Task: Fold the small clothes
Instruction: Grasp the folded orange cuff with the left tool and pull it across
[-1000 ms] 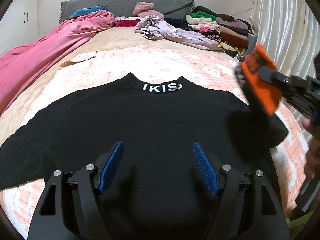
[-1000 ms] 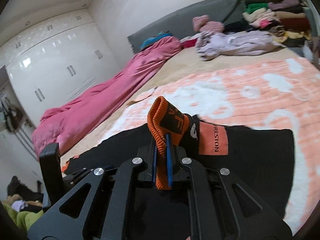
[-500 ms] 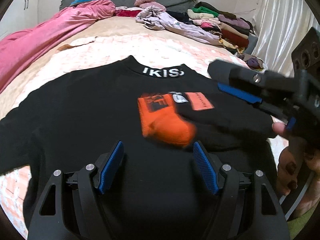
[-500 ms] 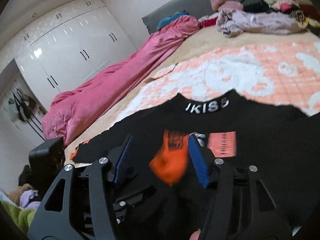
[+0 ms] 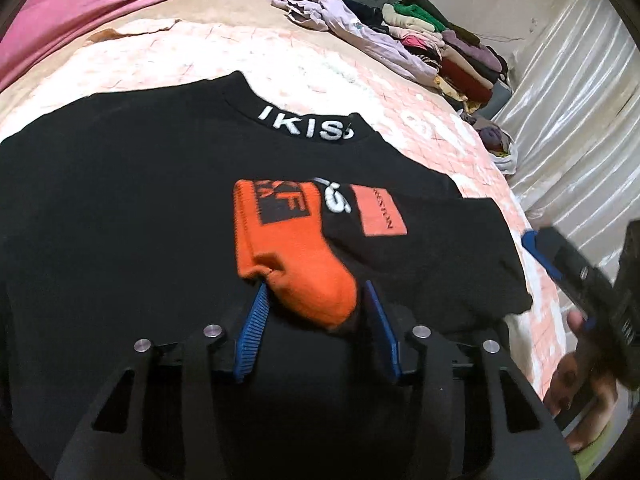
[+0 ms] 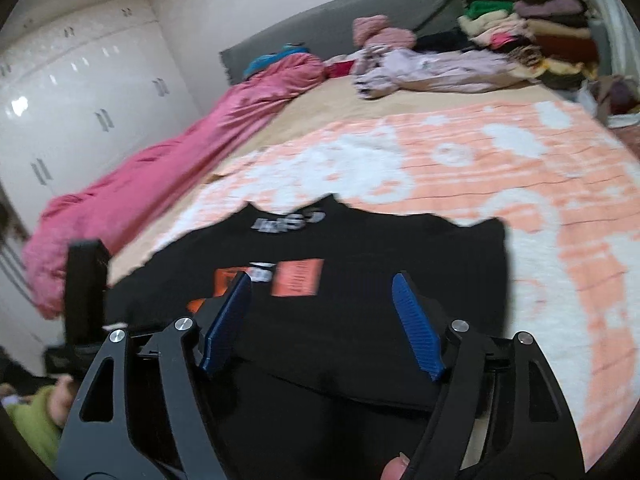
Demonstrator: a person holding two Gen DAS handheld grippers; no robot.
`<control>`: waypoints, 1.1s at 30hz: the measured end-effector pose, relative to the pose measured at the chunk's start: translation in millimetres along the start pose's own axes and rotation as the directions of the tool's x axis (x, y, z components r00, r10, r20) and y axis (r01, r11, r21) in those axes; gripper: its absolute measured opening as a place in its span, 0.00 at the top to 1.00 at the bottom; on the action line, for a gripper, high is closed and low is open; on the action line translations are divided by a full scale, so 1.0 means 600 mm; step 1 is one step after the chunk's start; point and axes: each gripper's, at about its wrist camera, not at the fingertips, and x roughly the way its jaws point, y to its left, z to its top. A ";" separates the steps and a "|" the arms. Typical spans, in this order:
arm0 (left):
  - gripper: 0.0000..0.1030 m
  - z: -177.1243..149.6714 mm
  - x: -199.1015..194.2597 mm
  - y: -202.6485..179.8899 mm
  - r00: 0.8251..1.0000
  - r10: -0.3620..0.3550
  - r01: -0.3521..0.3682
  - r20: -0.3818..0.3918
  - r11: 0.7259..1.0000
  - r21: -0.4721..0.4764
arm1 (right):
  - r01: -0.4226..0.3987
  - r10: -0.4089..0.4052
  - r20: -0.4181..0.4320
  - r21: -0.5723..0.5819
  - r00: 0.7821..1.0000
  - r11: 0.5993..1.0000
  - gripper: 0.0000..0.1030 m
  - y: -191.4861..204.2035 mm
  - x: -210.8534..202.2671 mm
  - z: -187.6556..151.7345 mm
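1. Black sweater (image 5: 132,208) lies spread flat on the bed (image 5: 420,120), collar lettering toward the headboard, hem toward the foot edge where both tools work.
2. Its orange-cuffed sleeve (image 5: 296,248) is folded in across the chest. The sleeve's long axis runs from the shoulder on the curtain-side edge slantwise down to the cuff at mid-body.
3. Left hand-held gripper (image 5: 316,328): jaws partly open, one blue pad (image 5: 252,332) on each side of the cuff's tip. Whether the pads actually touch the knit I cannot tell; nothing looks clamped.
4. Key relation: the cuff sits directly ahead of the left tool, between its fingers. The left is clearly the nearer one.
5. Right hand-held gripper (image 6: 320,324): jaws wide, empty, hovering over the folded sleeve's black part on the curtain side of the garment; the cuff is off to its left, partly behind its left pad.
6. Judgement: the sleeve fold on this side looks laid down; next likely comes smoothing or the opposite sleeve.
7. Hard to read: the right view is motion-blurred, lettering smeared. The far sleeve runs out of the left view at the picture edge. The hem is hidden under both tool bodies.
8. Clothes pile (image 6: 536,36) and pink duvet (image 6: 168,168) sit well apart, near the headboard and the far side edge.
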 end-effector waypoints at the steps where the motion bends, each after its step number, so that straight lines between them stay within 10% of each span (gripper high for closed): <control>1: 0.67 0.002 0.005 -0.003 1.000 0.003 -0.003 0.003 1.000 -0.003 | 0.019 -0.019 0.004 0.003 1.000 1.000 0.36 -0.009 -0.001 0.000; 8: 0.91 0.031 -0.020 -0.009 0.995 -0.007 0.008 0.095 1.000 -0.005 | 0.059 -0.060 0.025 0.040 0.998 0.997 0.36 -0.041 -0.001 0.005; 15: 0.91 0.037 -0.124 0.042 0.958 0.082 -0.070 0.277 0.996 -0.054 | 0.104 -0.105 0.026 0.025 0.994 0.994 0.36 -0.048 0.000 0.006; 33: 0.88 -0.007 -0.105 0.125 0.965 0.171 -0.161 0.200 0.985 -0.063 | 0.114 -0.123 -0.070 -0.122 0.990 0.986 0.36 0.008 0.058 -0.027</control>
